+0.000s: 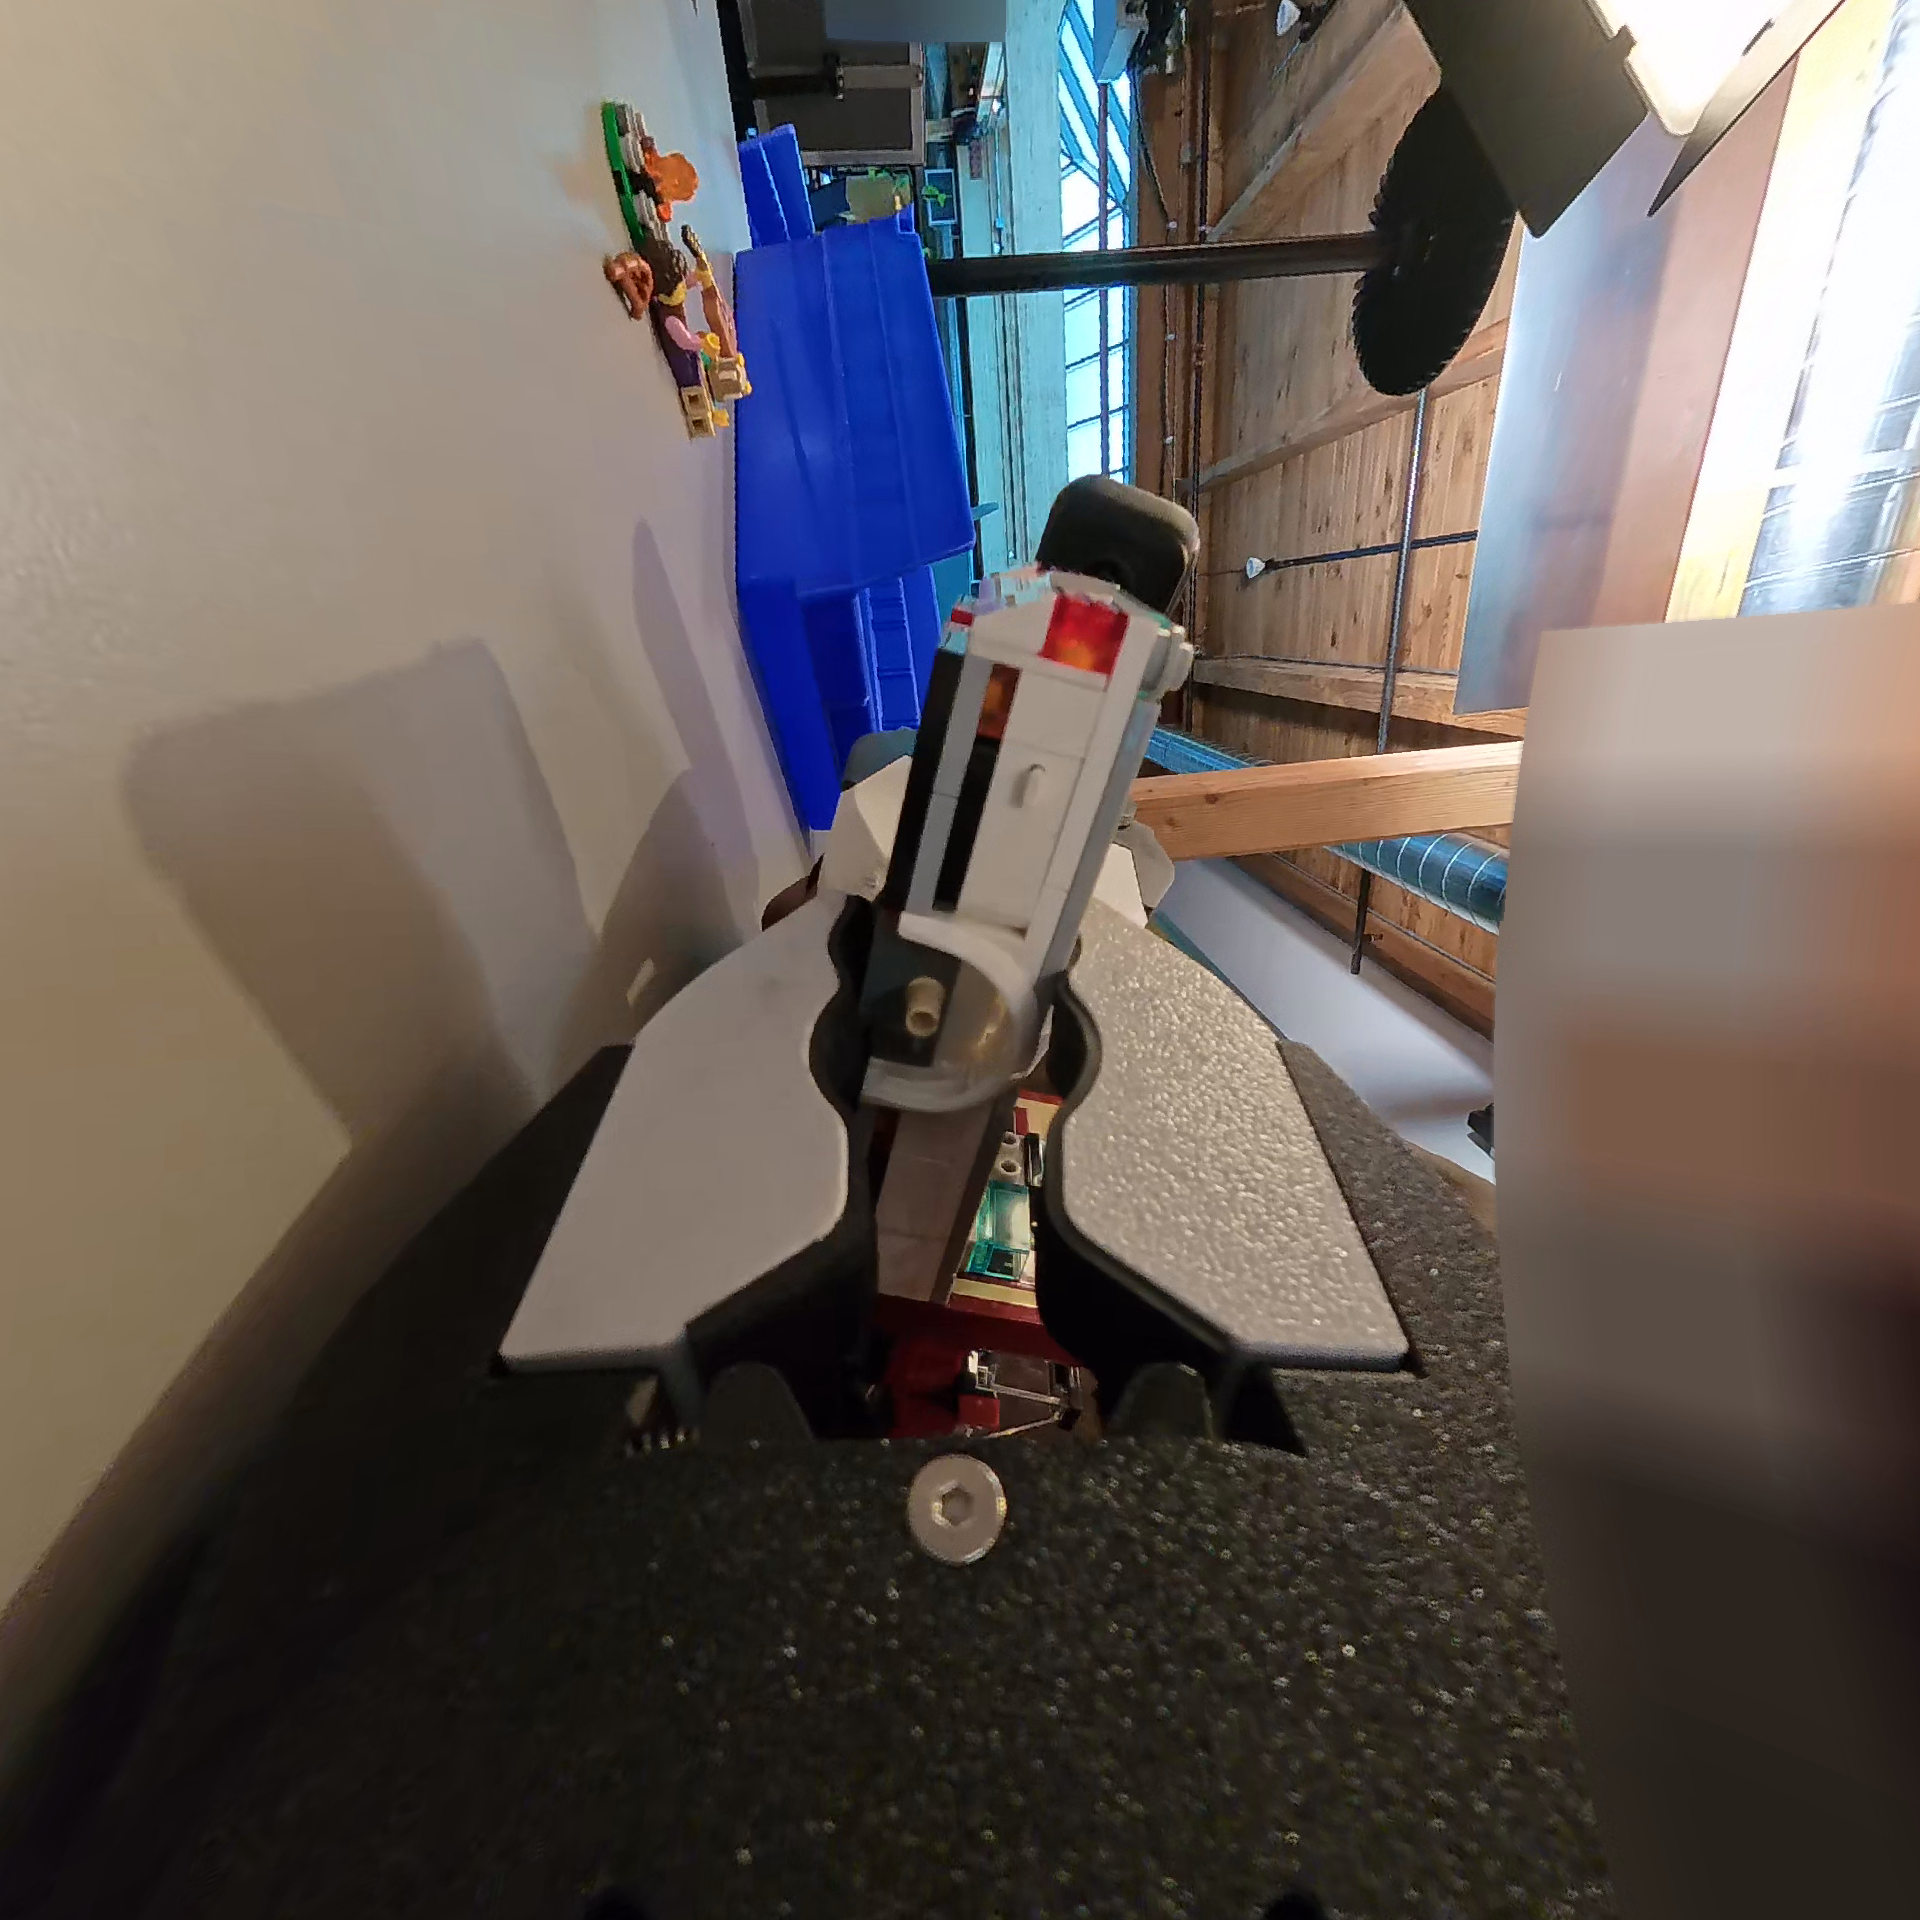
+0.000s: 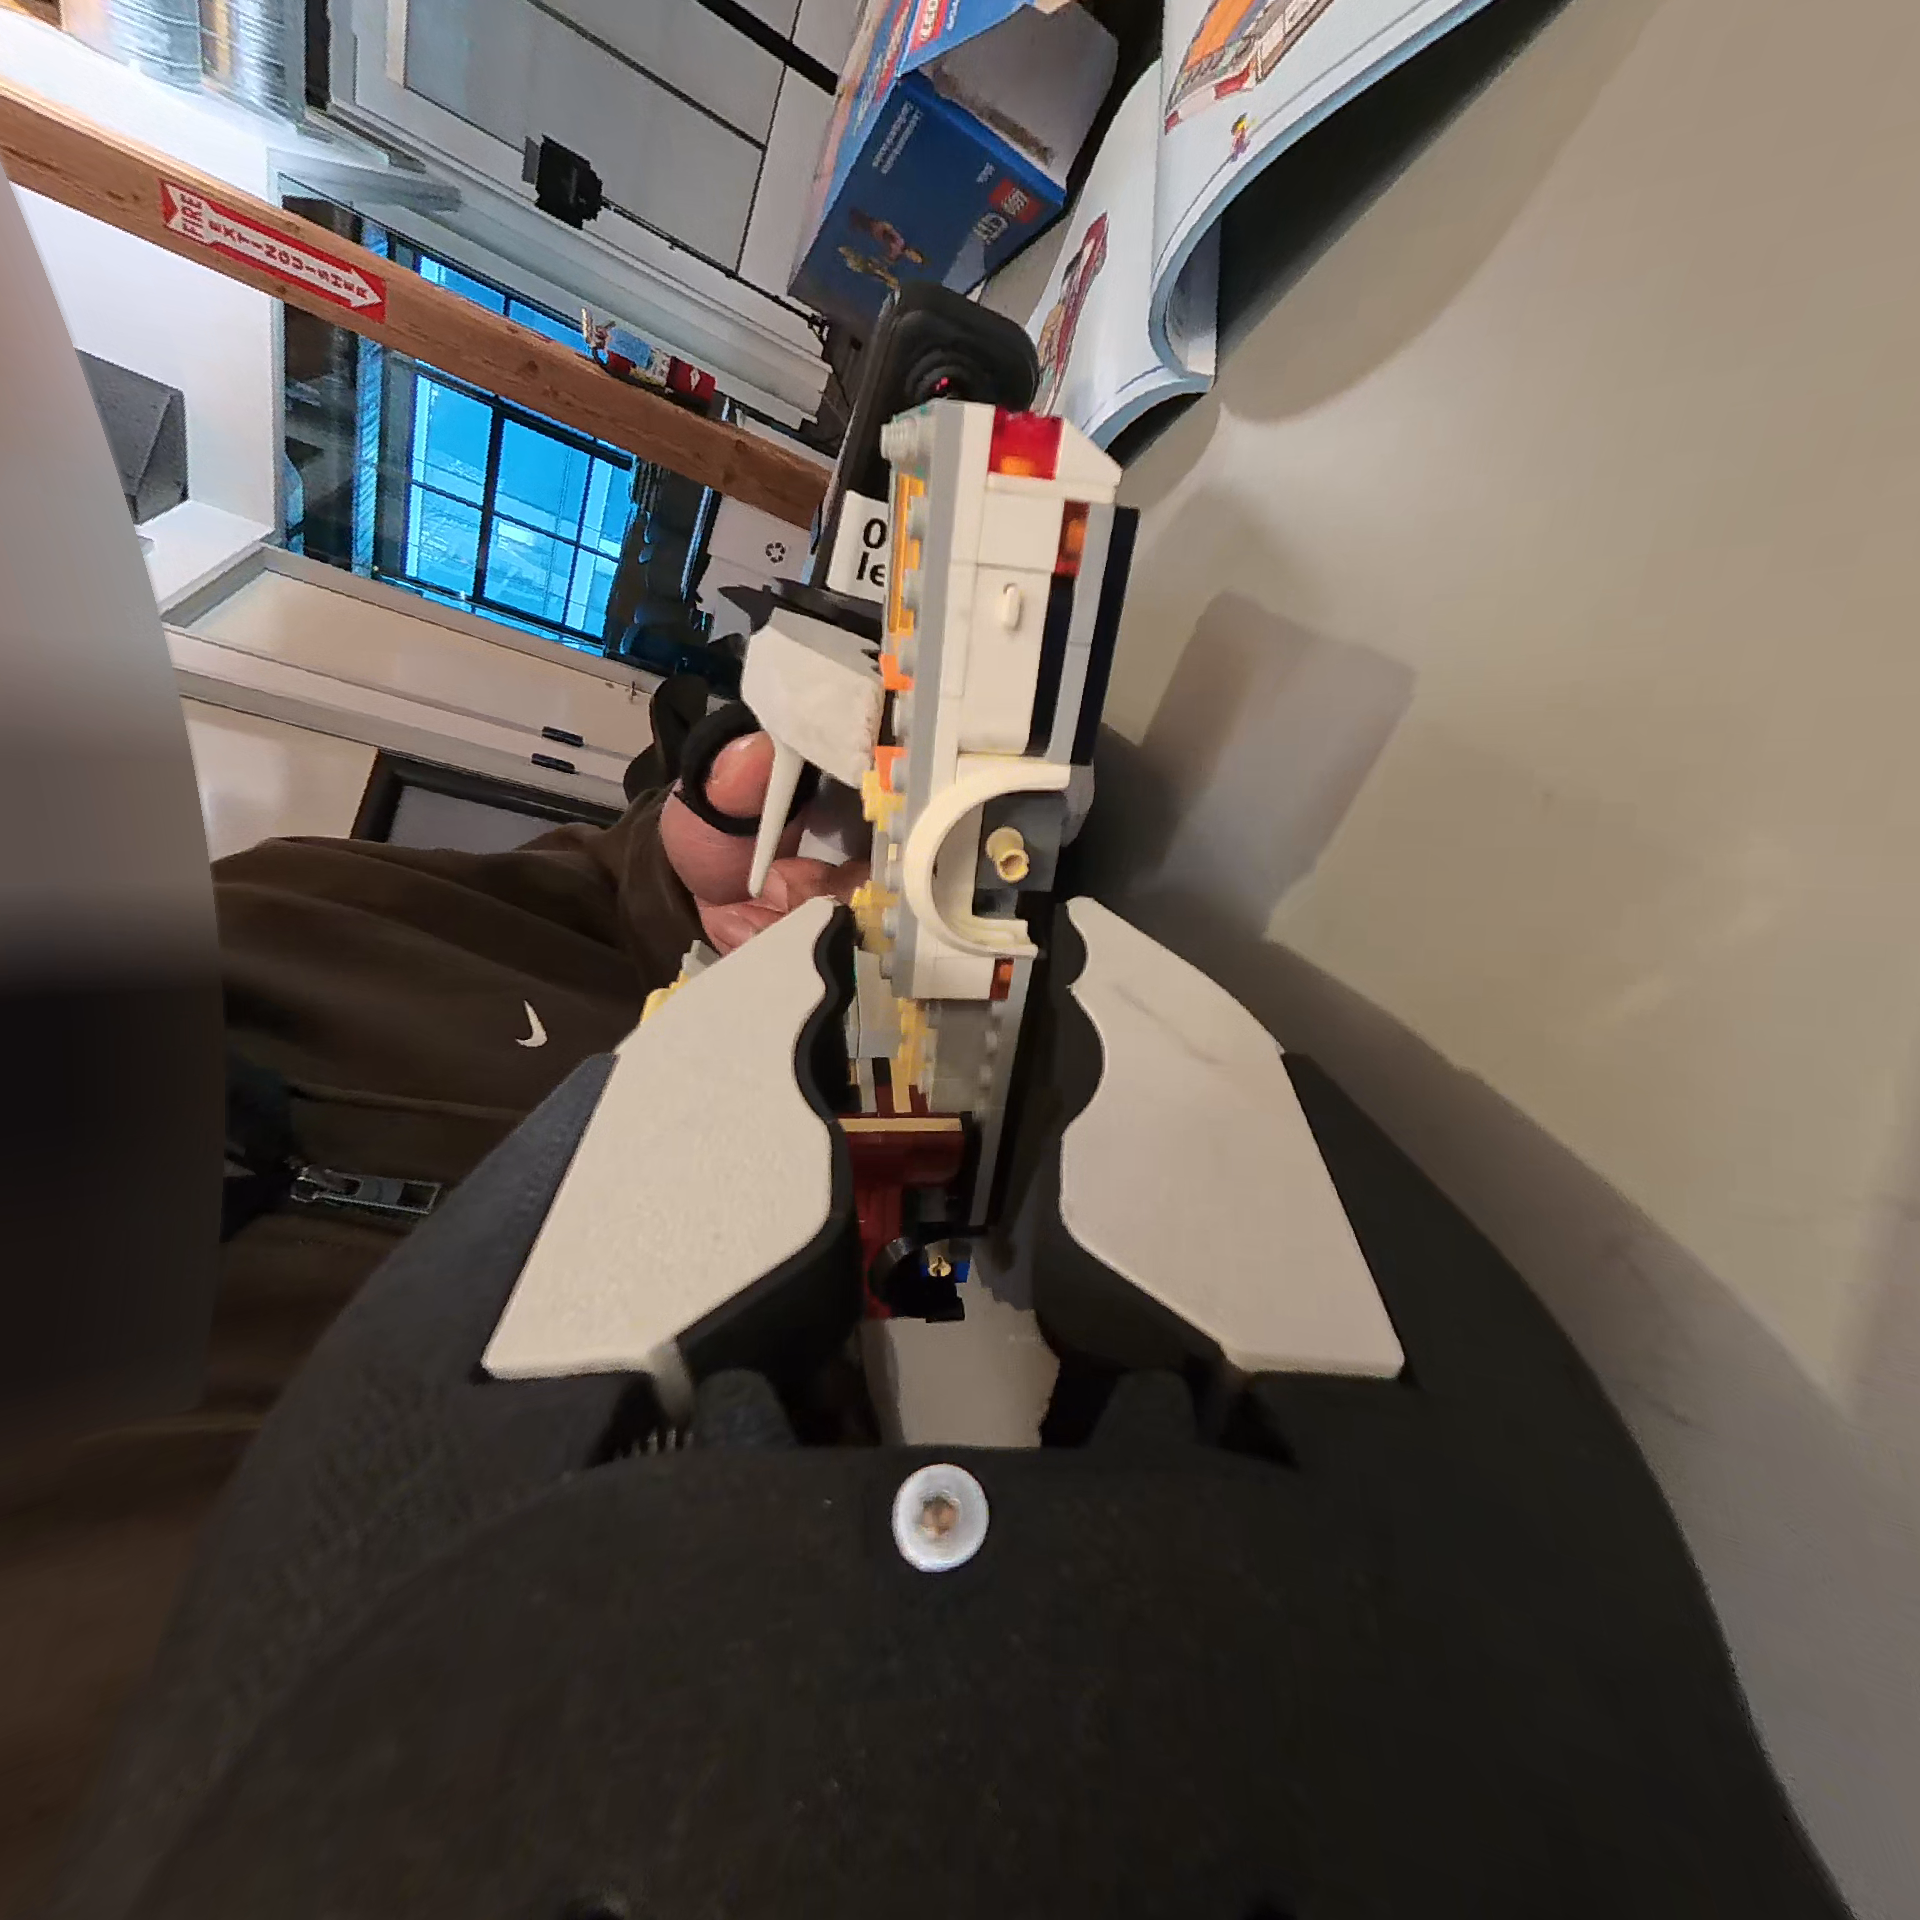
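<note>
A white, grey and black brick-built vehicle model point(image 1: 1039, 790) with a red-orange tile at its far end is held up off the white table point(image 1: 312, 416). My left gripper point(image 1: 951, 935) is shut on its near end, both pads against the sides by the white wheel arch. The right gripper's white fingers point(image 1: 857, 842) grip the model from the far end. In the right wrist view, my right gripper point(image 2: 951, 914) is shut on the same model point(image 2: 997, 623), its pads on the studded underside and the dark side. The left gripper point(image 2: 810, 675) holds the far part, with a person's hand point(image 2: 727, 831) behind it.
Blue plastic bins point(image 1: 842, 416) stand on the table beyond the model, with small brick figures on a green plate point(image 1: 665, 270) beside them. In the right wrist view a blue set box point(image 2: 935, 197) and an open instruction booklet point(image 2: 1195, 260) lie on the table point(image 2: 1558, 520). The grippers are tip to tip, or close to it.
</note>
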Motion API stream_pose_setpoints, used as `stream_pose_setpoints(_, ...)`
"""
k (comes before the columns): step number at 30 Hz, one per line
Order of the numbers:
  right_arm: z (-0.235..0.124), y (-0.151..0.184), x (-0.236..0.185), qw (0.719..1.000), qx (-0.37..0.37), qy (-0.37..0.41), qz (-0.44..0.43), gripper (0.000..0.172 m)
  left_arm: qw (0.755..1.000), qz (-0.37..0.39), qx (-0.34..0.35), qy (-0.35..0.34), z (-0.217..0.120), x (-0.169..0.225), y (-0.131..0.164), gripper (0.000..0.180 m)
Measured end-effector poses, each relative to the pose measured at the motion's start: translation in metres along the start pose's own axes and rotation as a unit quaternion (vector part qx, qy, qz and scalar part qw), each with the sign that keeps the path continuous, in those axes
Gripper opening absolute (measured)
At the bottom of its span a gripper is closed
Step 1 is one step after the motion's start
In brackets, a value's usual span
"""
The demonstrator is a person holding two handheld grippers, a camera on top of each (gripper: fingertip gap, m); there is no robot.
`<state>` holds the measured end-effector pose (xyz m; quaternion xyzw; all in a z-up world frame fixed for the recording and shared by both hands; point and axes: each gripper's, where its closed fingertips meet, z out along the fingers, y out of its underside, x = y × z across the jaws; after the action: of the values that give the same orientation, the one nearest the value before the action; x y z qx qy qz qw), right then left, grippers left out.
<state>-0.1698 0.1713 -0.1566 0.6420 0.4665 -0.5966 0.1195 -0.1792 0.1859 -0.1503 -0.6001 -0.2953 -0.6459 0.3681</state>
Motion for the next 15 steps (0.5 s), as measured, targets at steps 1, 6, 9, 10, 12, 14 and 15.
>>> stream_pose_setpoints(1, -0.0001, -0.0001, 0.0, 1.0, 0.0, 0.0, -0.002, 0.036, 1.0, 0.0, 0.001, 0.001, 0.0, 0.0001, -0.0001, 0.032)
stream_pose_setpoints(6, -0.0004, -0.0005, -0.0008, 1.0, 0.001, 0.006, -0.013, 0.036, 1.0, 0.0, 0.002, 0.005, 0.0001, 0.0009, -0.0005, 0.032)
stream_pose_setpoints(9, -0.0003, -0.0001, -0.0015, 1.0, 0.001, 0.008, -0.019, 0.036, 1.0, 0.002, 0.002, 0.006, 0.0001, 0.0012, -0.0006, 0.032)
stream_pose_setpoints(10, -0.0002, 0.0001, -0.0016, 1.0, 0.0, 0.009, -0.021, 0.036, 1.0, 0.002, 0.002, 0.007, 0.0001, 0.0013, -0.0005, 0.032)
stream_pose_setpoints(12, -0.0003, 0.001, -0.0016, 1.0, -0.001, 0.011, -0.026, 0.036, 1.0, 0.001, 0.002, 0.007, 0.0003, 0.0011, -0.0003, 0.032)
stream_pose_setpoints(14, -0.0005, 0.0012, -0.0017, 1.0, 0.0, 0.012, -0.026, 0.036, 1.0, 0.001, 0.001, 0.007, 0.0005, 0.0012, -0.0001, 0.032)
stream_pose_setpoints(15, -0.0006, 0.0014, -0.0017, 1.0, 0.0, 0.012, -0.027, 0.036, 1.0, 0.002, 0.001, 0.006, 0.0006, 0.0012, 0.0001, 0.032)
